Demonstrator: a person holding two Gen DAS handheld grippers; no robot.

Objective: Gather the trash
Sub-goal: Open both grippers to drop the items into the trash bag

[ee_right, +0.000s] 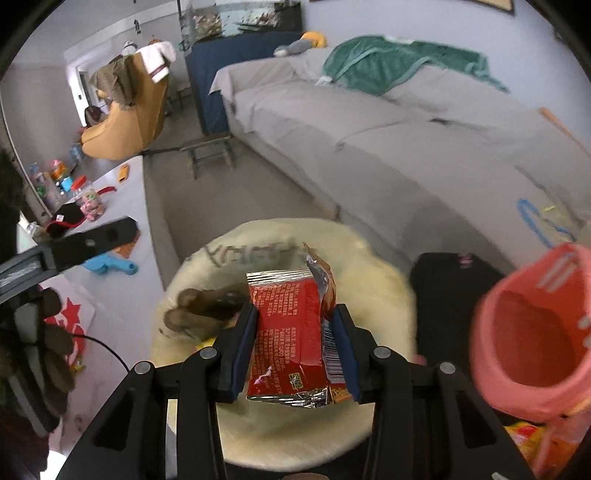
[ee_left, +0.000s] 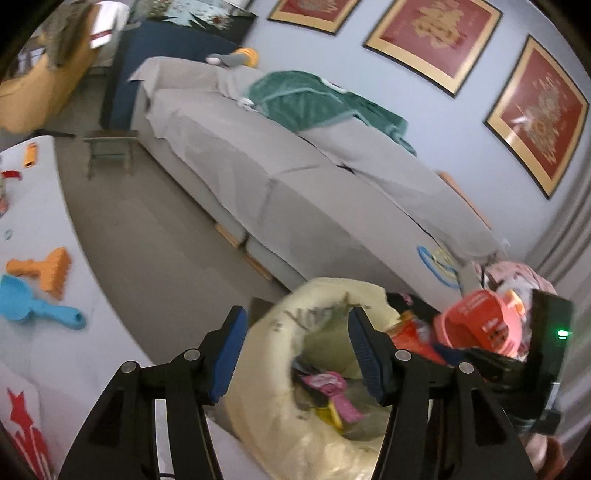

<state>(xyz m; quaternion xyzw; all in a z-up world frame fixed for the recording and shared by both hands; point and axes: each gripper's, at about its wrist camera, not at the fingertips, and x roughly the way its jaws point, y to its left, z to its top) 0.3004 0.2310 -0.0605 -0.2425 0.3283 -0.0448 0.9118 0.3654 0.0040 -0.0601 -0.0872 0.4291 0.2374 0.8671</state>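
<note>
Right wrist view is showing my right gripper clenching a red snack wrapper directly above the open trash bag, so I am judging this piece nearly dropped. My left gripper is hanging released and empty over the bag, where other scraps are already lying; toys on the white surface may remain.

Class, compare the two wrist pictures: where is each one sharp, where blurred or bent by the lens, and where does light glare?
Left wrist view: gripper fingers sharp, yellowish trash bag and sofa motion-blurred, wall frames bowed by the fisheye, dark corners. Right wrist view: red snack packet crisp with glare on its foil edge, pink cup smeared, sofa soft; lighting even daylight, no hard shadows.
</note>
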